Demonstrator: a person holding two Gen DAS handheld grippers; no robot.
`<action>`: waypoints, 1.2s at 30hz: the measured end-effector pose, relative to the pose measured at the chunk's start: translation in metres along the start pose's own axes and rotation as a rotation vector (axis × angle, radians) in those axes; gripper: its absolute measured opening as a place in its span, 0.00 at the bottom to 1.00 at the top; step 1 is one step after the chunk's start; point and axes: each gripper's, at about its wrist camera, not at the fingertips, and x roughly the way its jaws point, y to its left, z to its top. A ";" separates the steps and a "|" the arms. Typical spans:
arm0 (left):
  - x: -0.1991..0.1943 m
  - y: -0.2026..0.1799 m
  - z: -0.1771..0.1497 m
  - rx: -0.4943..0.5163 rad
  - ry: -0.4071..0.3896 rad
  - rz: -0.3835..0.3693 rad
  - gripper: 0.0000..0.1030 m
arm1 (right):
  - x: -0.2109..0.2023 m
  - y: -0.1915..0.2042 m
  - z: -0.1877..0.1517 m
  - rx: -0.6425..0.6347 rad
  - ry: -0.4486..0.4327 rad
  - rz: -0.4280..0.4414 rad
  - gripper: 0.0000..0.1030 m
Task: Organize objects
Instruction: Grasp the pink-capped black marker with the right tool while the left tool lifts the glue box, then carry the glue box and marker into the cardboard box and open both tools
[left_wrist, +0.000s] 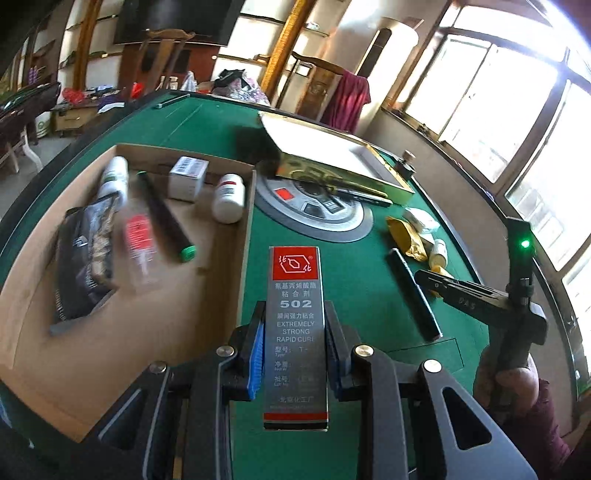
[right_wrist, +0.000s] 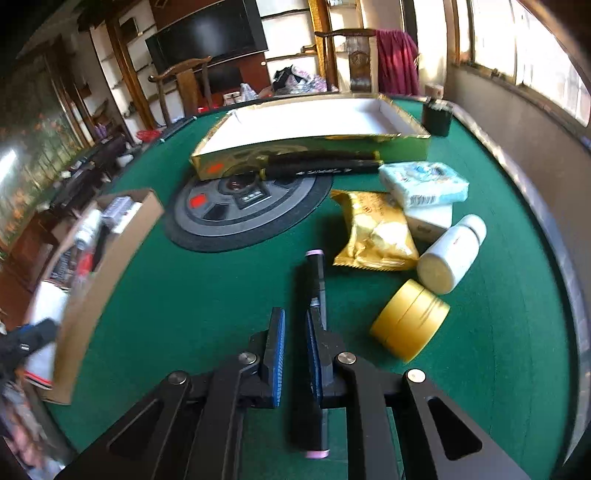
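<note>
My left gripper (left_wrist: 294, 345) is shut on a grey 502 glue box (left_wrist: 295, 332) with red ends, held just right of the cardboard box (left_wrist: 110, 332). That box holds a white bottle (left_wrist: 229, 197), a small white carton (left_wrist: 186, 177), a black marker with green caps (left_wrist: 166, 218), a dark packet (left_wrist: 86, 266) and a blurred clear bottle. My right gripper (right_wrist: 294, 345) is open above the green table, its jaws a little apart. A black marker with pink caps (right_wrist: 314, 295) lies under its right finger. The right gripper also shows in the left wrist view (left_wrist: 436, 282).
A gold tray (right_wrist: 314, 147) with a white inside stands at the back, with black pens (right_wrist: 325, 166) against its front. A gold snack packet (right_wrist: 373, 230), tissue pack (right_wrist: 424, 182), white bottle (right_wrist: 452, 253) and yellow jar (right_wrist: 410, 319) lie to the right. A round control panel (right_wrist: 243, 206) is at the table's centre.
</note>
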 end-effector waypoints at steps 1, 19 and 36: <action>-0.002 0.001 -0.001 -0.001 -0.006 0.002 0.26 | 0.003 0.002 0.001 -0.014 0.008 -0.028 0.22; -0.028 0.032 -0.004 -0.048 -0.065 0.012 0.26 | -0.014 -0.005 -0.003 0.087 -0.017 0.049 0.16; -0.021 0.083 0.004 -0.110 -0.052 0.134 0.26 | -0.073 0.087 0.045 -0.035 -0.166 0.283 0.16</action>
